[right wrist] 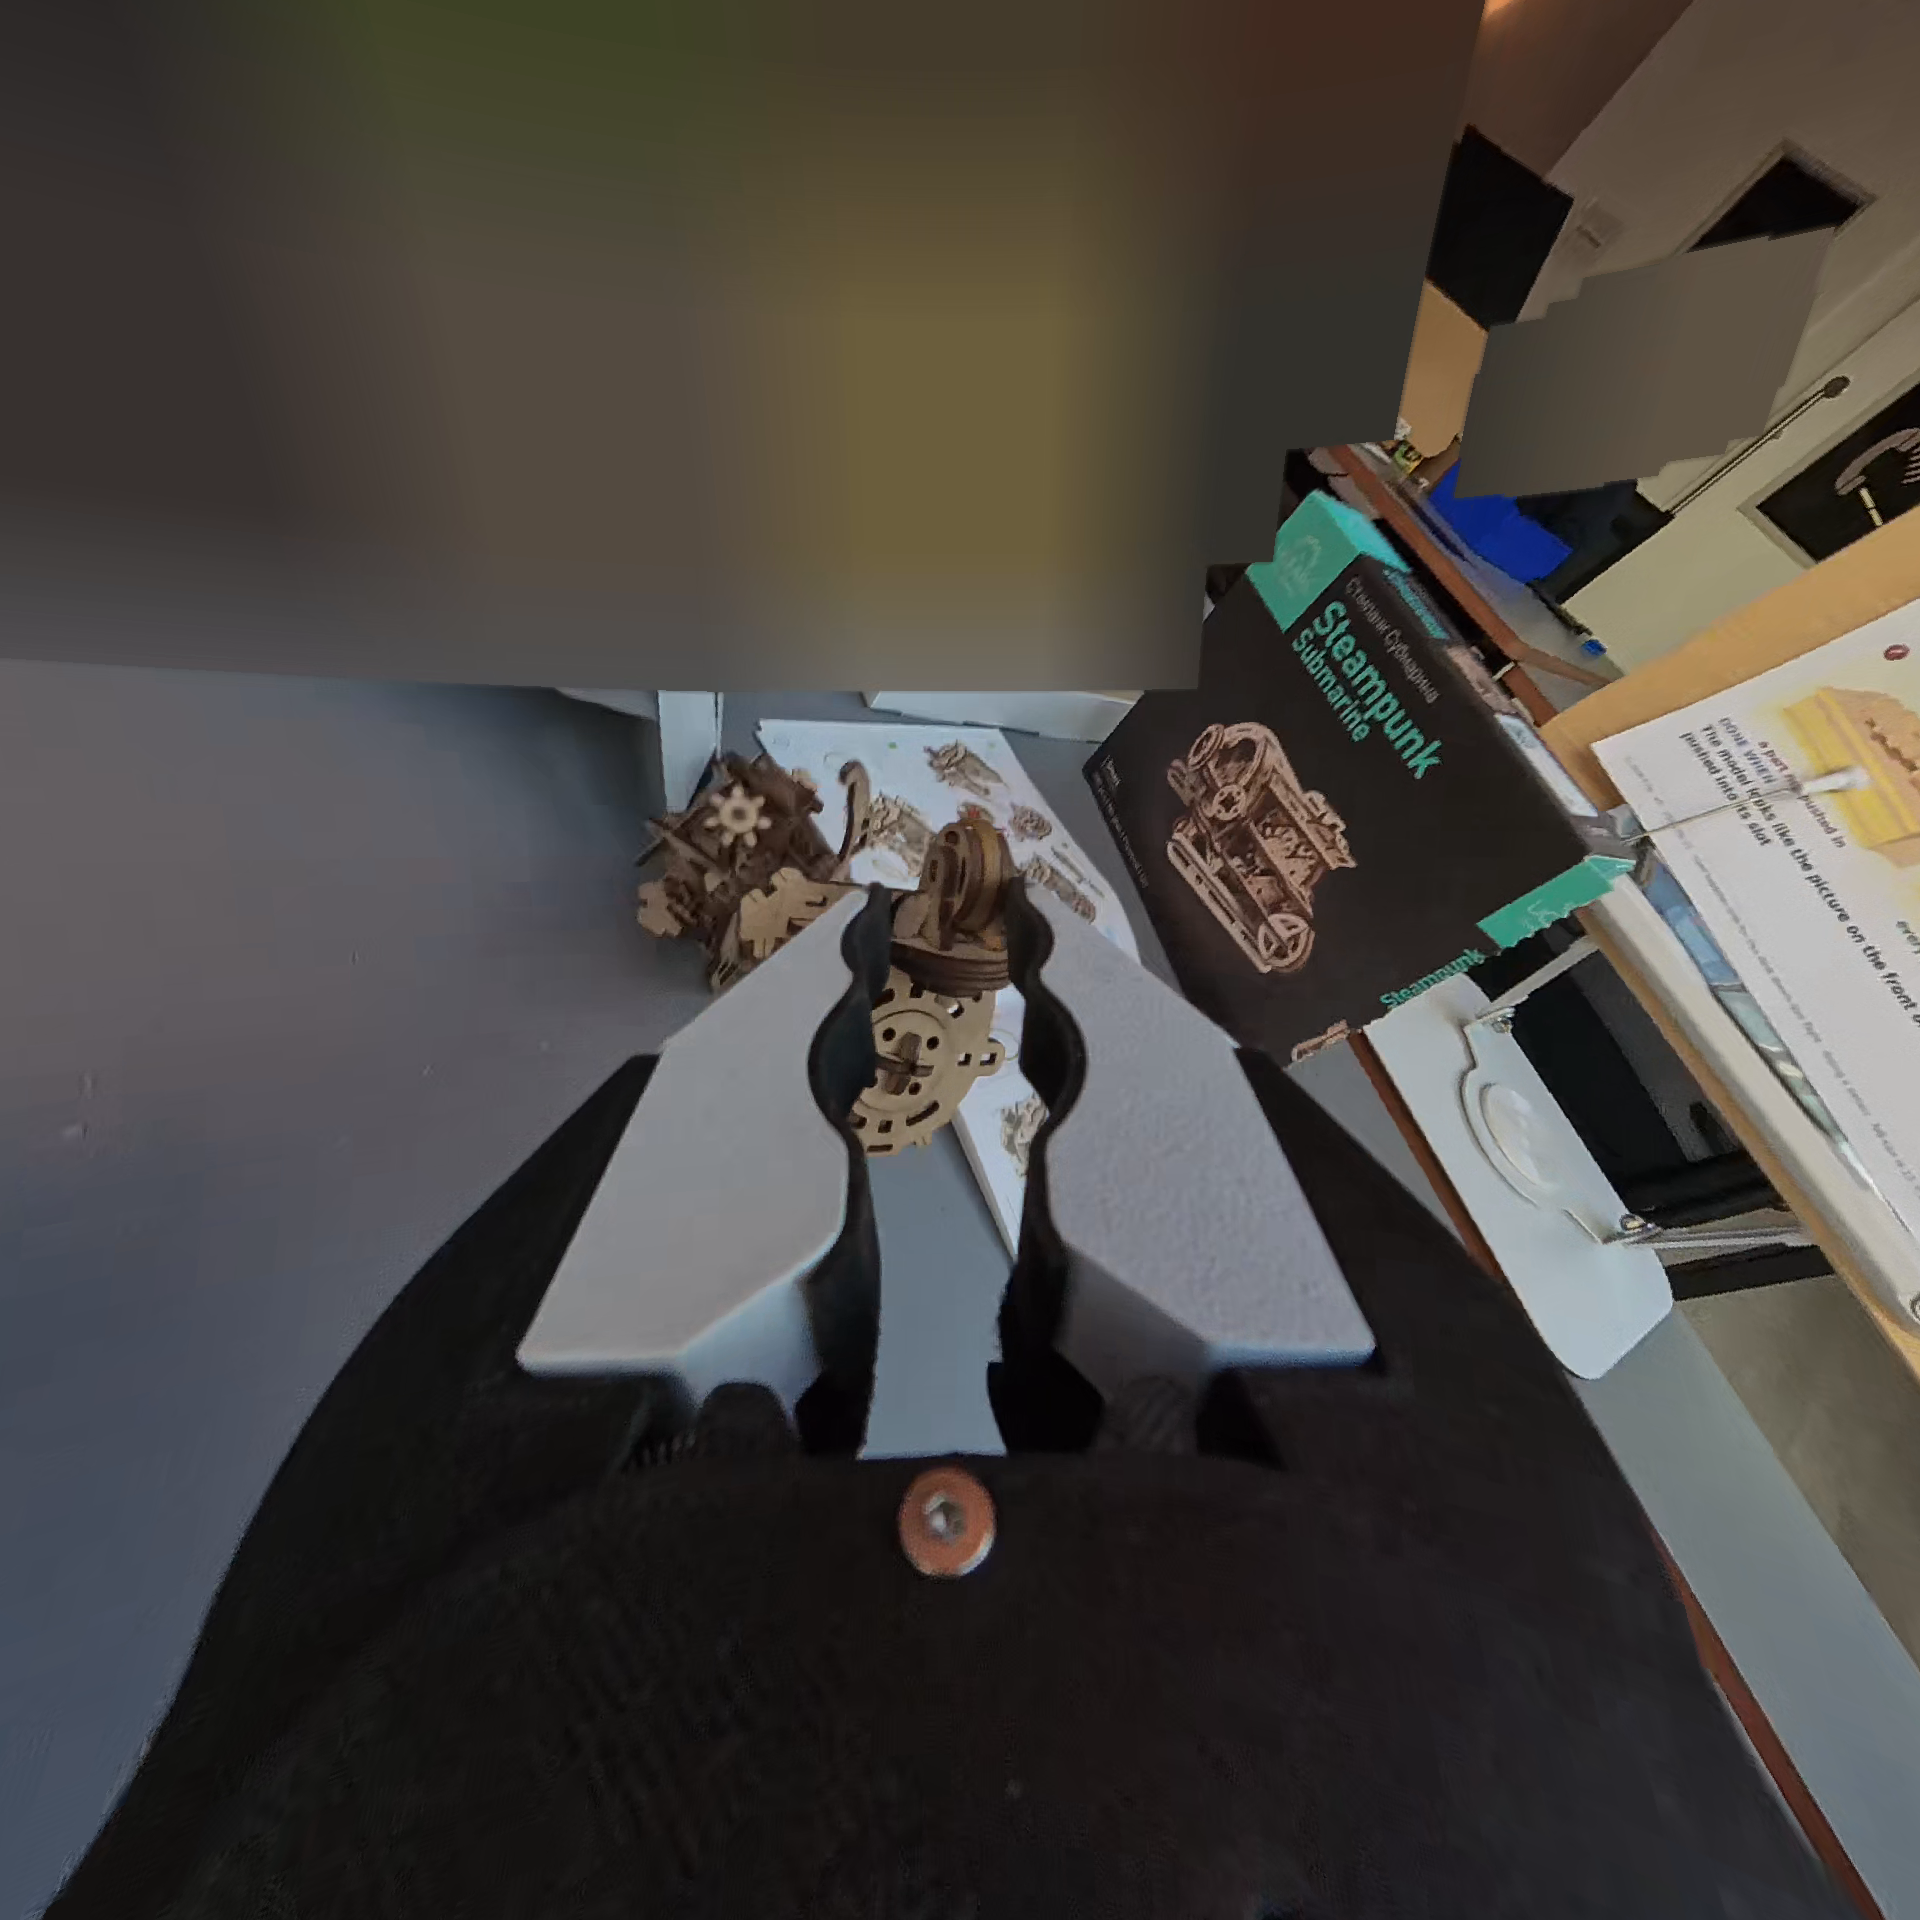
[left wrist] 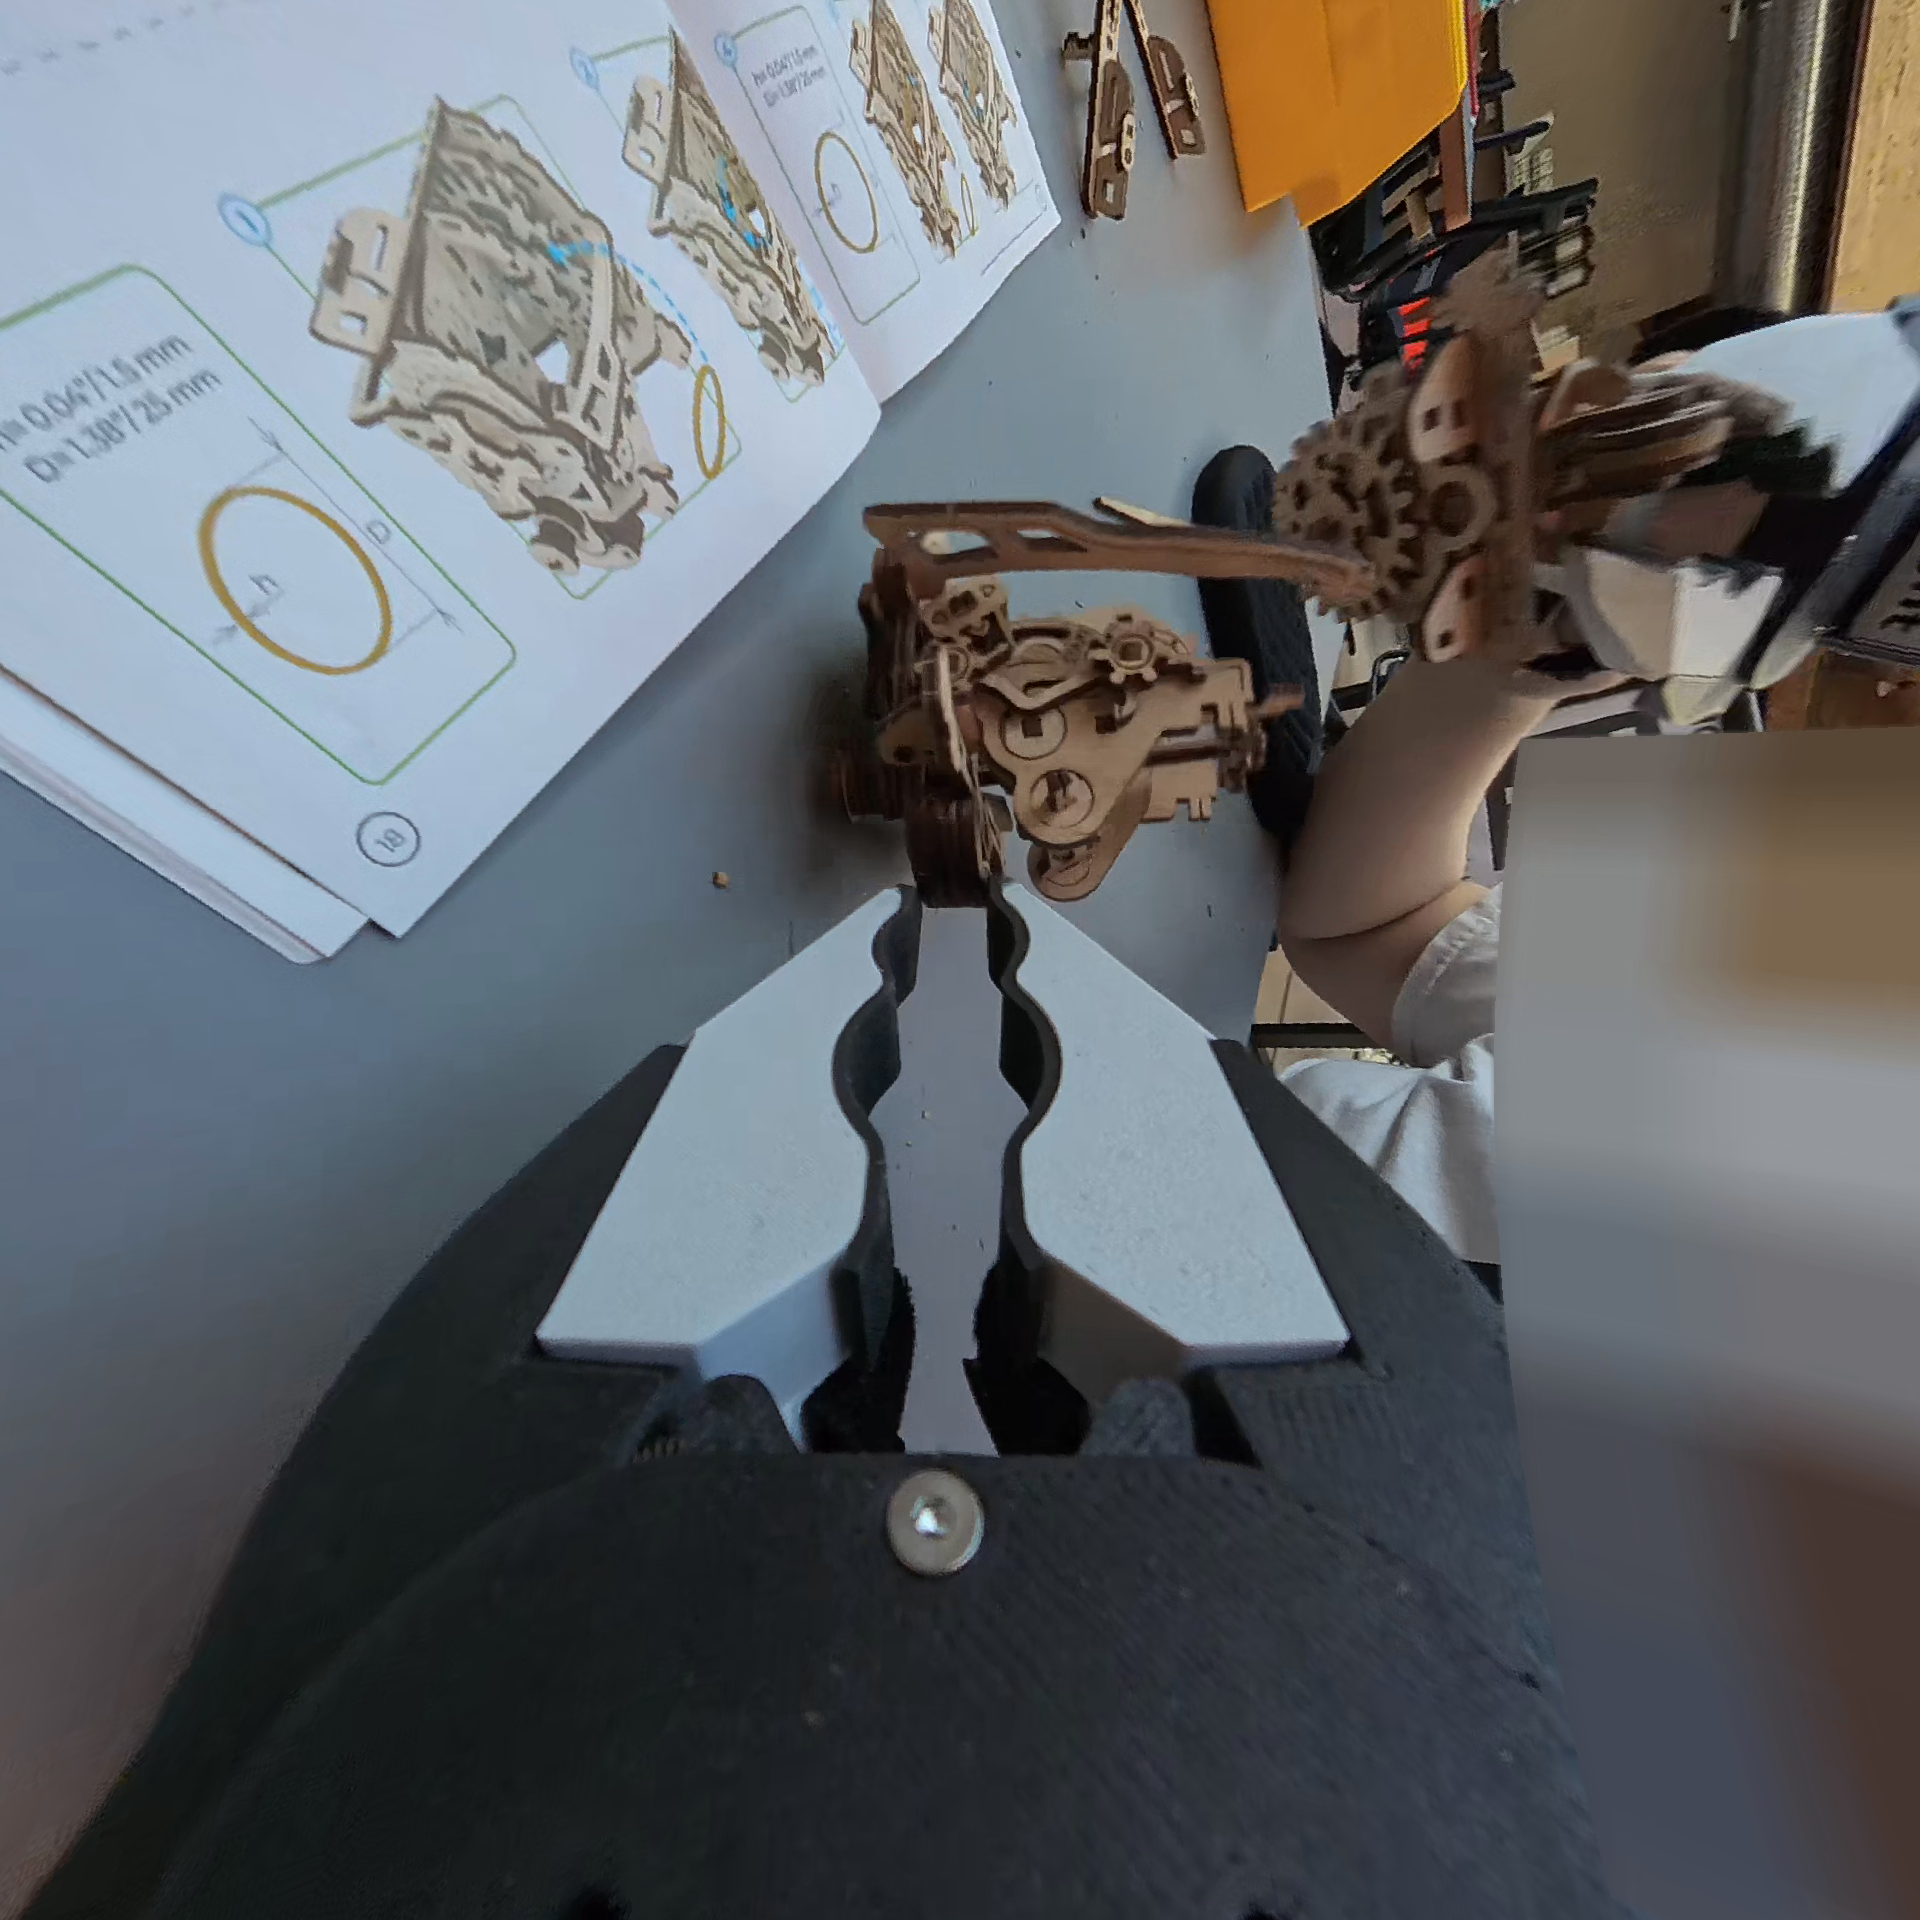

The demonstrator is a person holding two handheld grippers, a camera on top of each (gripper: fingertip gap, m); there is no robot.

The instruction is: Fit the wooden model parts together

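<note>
left gripper (left wrist: 956, 896) clamping wooden assembly (left wrist: 1049, 717); right gripper (right wrist: 951, 935) clamping gear module (right wrist: 940, 997)

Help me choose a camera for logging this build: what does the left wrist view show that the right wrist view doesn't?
Only the left wrist view: loose wooden parts, yellow folder.

Only the right wrist view: black kit box, magnifier stand.

Both: left gripper shut on the wooden assembly, right gripper shut on the gear module, open instruction booklet, grey table.

Print on booklet (left wrist: 436, 436), box (right wrist: 1340, 821), sheet (right wrist: 1787, 894).
</note>
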